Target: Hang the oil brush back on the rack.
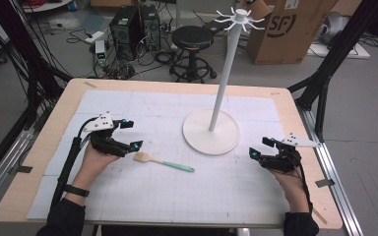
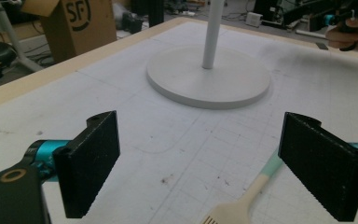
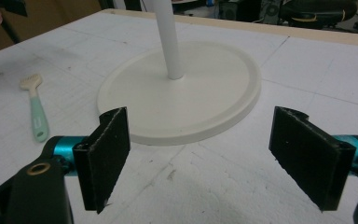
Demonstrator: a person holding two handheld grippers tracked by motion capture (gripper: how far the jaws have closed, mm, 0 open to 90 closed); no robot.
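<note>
Here I see the brush (image 1: 163,162) lying on the tabletop (image 1: 177,196) left of centre, just right of my left gripper (image 1: 130,134), jaws released; right gripper (image 1: 259,147) likewise released, well apart

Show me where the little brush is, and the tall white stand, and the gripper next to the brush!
brush (image 1: 163,163): high view, on its green handle.
white stand (image 1: 211,132): high view, on its round base.
left gripper (image 1: 129,135): high view, midway between its fingertips.

- High view: we look forward and down over the whole table (image 1: 54,128).
- Gripper views: low, close to the mat; both share the white stand (image 2: 208,77) (image 3: 177,88).
</note>
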